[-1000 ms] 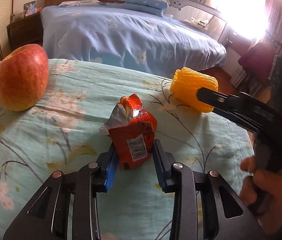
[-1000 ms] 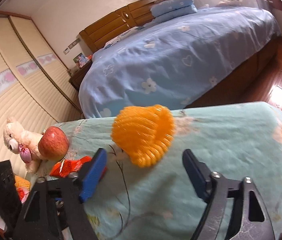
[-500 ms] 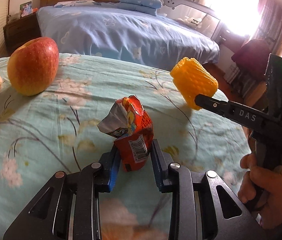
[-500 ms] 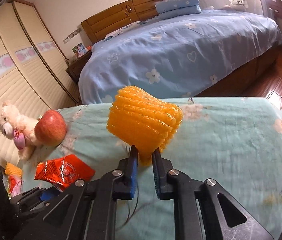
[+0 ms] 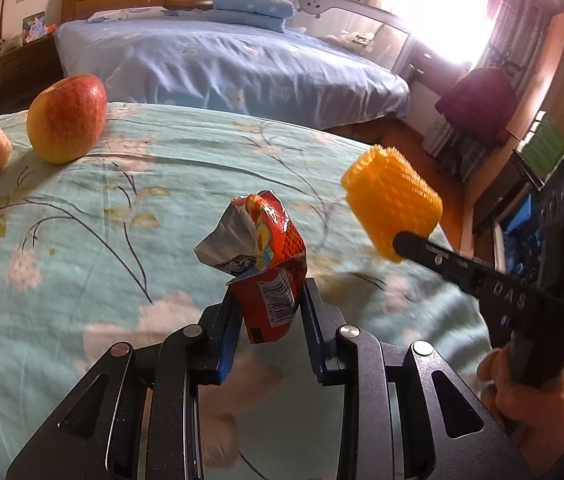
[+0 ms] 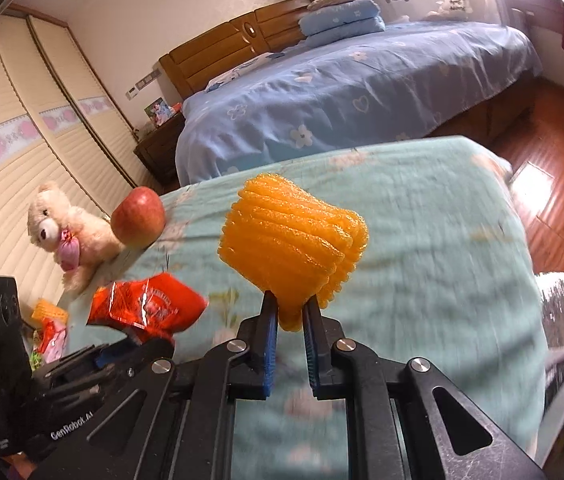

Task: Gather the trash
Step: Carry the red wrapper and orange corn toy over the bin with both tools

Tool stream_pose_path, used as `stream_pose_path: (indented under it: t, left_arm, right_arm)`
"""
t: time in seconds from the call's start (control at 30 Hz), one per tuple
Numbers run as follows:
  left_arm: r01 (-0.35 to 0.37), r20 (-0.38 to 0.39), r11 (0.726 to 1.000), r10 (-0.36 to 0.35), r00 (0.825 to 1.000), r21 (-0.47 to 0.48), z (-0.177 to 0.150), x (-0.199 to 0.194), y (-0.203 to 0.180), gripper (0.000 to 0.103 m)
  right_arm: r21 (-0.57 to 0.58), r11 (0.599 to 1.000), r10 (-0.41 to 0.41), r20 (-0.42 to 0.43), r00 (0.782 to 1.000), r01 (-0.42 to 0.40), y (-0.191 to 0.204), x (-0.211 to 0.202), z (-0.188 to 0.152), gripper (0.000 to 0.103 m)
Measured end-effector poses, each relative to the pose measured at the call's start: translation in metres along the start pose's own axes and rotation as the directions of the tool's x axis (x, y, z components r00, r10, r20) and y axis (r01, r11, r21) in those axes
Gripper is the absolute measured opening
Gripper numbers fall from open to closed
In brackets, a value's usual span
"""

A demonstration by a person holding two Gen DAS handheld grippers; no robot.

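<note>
My left gripper [image 5: 269,312] is shut on a crumpled red snack wrapper [image 5: 265,256] and holds it above the floral teal cloth [image 5: 121,208]. My right gripper [image 6: 290,316] is shut on an orange foam fruit net [image 6: 294,248], also lifted off the cloth. In the left wrist view the right gripper holds the foam net [image 5: 392,208] to the right of the wrapper. In the right wrist view the wrapper [image 6: 145,308] shows at lower left in the left gripper.
A red apple [image 5: 66,118] and a plush bear [image 6: 65,232] sit at the cloth's far left. A blue bed [image 5: 221,64] stands behind. Wooden floor [image 6: 554,208] lies to the right of the cloth's edge. More wrappers [image 6: 47,328] lie at the lower left.
My right gripper closed on the foam net and lifted it. My left gripper raised the wrapper off the cloth, and both moved back and up.
</note>
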State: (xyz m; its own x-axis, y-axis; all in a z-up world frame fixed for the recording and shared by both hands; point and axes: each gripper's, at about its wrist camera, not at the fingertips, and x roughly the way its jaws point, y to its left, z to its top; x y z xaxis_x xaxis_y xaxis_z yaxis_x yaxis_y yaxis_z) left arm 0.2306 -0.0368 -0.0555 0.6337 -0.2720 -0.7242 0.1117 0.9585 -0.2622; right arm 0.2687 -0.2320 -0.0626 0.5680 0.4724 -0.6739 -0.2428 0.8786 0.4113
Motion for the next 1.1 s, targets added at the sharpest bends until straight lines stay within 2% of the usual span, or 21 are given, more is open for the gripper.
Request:
stream_pose_path:
  t: [0.5,1.1]
  left_arm:
    - [0.036,-0.002,0.996,-0.036,0.999,0.088,-0.036,-0.028,-0.041,0.027]
    - [0.072,-0.010,0.982,-0.071,0.997,0.173,-0.058,-0.037,-0.083,0.027]
  right_arm:
    - [0.043,0.999,-0.022,0.045,0.999,0.020,0.000,-0.056,-0.057,0.012]
    - [0.084,0.995,-0.058,0.098,0.994,0.050,-0.014,-0.104,-0.093,0.012]
